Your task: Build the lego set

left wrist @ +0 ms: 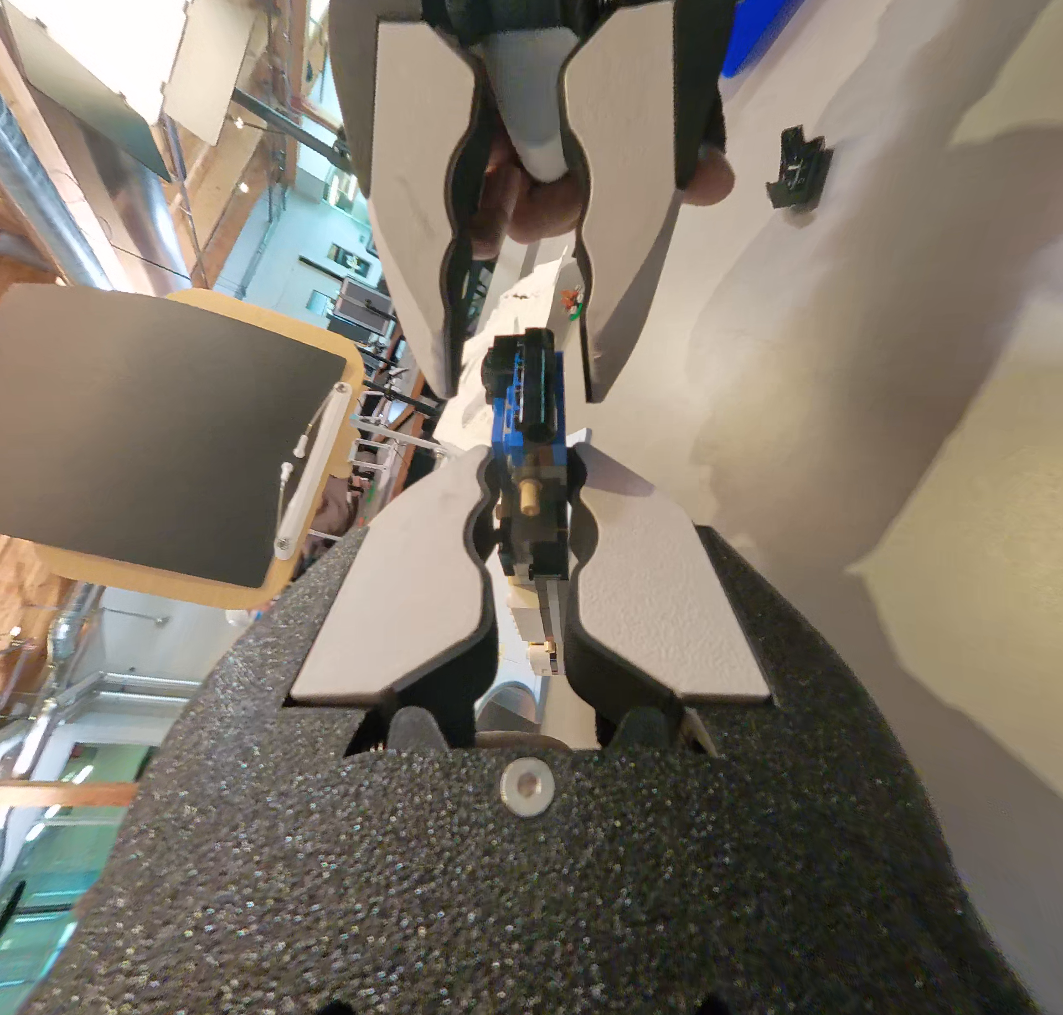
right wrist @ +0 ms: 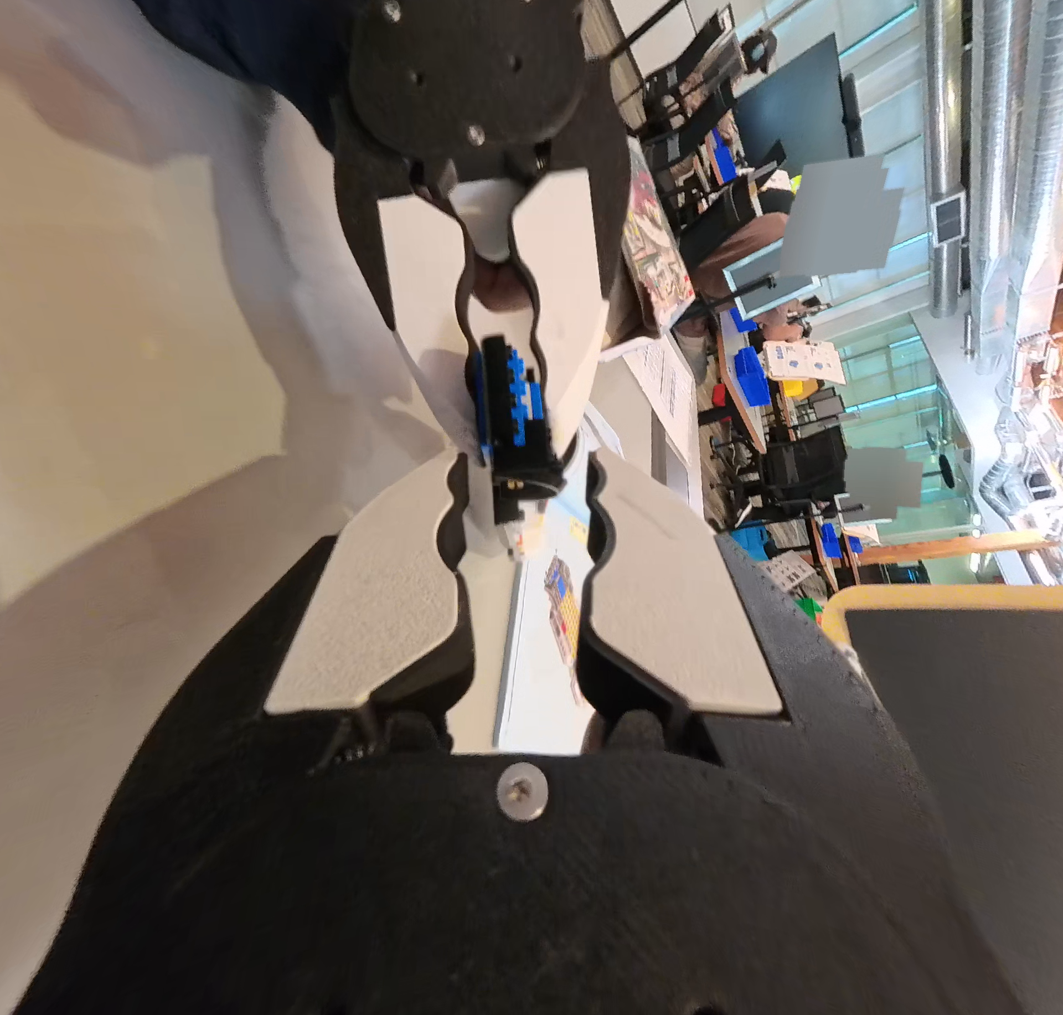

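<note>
The big white table top (left wrist: pixel 863 354) fills the back. A black board w/ a wood edge (left wrist: pixel 144 429) stands off to one side.

The two grippers face each other, tip to tip. The left gripper (left wrist: pixel 529 446) is shut narrow on a long toy build of blue and black plastic bricks (left wrist: pixel 506 429). Both pads press its sides about mid-way. That leaves both ends free, I think: one end pokes out past the tips, the other runs back btwn the fingers.

The right gripper (right wrist: pixel 526 461) is wider. Its fingers sit on each side of the far end of the build, w/ a gap on both sides, so it holds nothing. The build hangs on the left gripper alone.

The build is thin and long. It has a blue side w/ bumps, a black round part (left wrist: pixel 538 377) at the far end, a small tan peg (left wrist: pixel 529 495) in the middle, and grey-white bricks (left wrist: pixel 529 602) at the near end.

A small black piece (left wrist: pixel 796 170) lies on the table, well apart.
</note>
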Demonstrator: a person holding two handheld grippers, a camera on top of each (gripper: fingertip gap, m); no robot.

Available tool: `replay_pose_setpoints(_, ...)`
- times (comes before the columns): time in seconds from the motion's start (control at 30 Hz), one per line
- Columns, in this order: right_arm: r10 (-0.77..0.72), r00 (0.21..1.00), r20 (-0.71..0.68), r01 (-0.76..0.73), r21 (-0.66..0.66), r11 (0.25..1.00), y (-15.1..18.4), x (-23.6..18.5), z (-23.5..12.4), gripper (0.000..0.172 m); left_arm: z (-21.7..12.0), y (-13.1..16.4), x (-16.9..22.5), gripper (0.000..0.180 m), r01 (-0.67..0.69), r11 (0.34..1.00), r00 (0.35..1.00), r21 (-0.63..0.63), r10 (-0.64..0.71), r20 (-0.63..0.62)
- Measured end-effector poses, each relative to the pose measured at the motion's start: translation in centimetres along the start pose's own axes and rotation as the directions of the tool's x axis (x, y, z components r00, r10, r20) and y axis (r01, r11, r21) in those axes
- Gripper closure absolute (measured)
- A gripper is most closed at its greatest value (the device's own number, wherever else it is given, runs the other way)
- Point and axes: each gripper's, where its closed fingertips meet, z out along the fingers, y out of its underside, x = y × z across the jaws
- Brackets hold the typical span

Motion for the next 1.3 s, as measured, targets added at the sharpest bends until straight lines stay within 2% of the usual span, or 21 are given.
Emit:
replay_pose_setpoints(0.1, -0.003, 1.000, -0.011, 0.003, -0.040, 0.999, 1.1, -0.4, -0.4, 0.130, -0.1, -0.2, -0.2, 0.159, -0.046, 0.999, 0.998, 0.005, 0.045, 0.045)
replay_pose_setpoints(0.3, -0.036, 0.998, -0.044, 0.035, -0.017, 0.999, 0.4, -1.3, -1.0, 0.130, -0.7, -2.0, 0.5, 0.159, -0.210, 0.975, 0.973, 0.074, 0.202, 0.110)
replay_pose_setpoints(0.47, -0.076, 0.994, -0.083, 0.077, 0.012, 0.997, -0.9, -1.6, -1.6, 0.130, -0.7, -3.0, 1.2, 0.158, -0.407, 0.913, 0.900, 0.040, 0.393, 0.189)
replay_pose_setpoints(0.57, -0.089, 0.992, -0.089, 0.090, 0.005, 0.996, -0.8, -1.9, -1.9, 0.130, -0.7, -3.3, 1.5, 0.158, -0.469, 0.883, 0.865, 0.020, 0.455, 0.213)
replay_pose_setpoints(0.87, -0.131, 0.985, -0.115, 0.130, -0.018, 0.991, -0.1, -2.7, -2.5, 0.133, -0.8, -4.2, 1.8, 0.159, -0.530, 0.848, 0.821, 0.024, 0.505, 0.266)
replay_pose_setpoints(1.07, -0.138, 0.977, -0.160, 0.141, 0.005, 0.990, -0.4, -2.5, -3.1, 0.136, -1.3, -5.3, 1.5, 0.159, -0.583, 0.812, 0.768, 0.015, 0.546, 0.336)
replay_pose_setpoints(1.3, -0.136, 0.976, -0.172, 0.142, 0.024, 0.990, -0.9, -2.6, -3.5, 0.136, -1.0, -5.1, 2.1, 0.159, -0.568, 0.823, 0.788, 0.036, 0.530, 0.313)
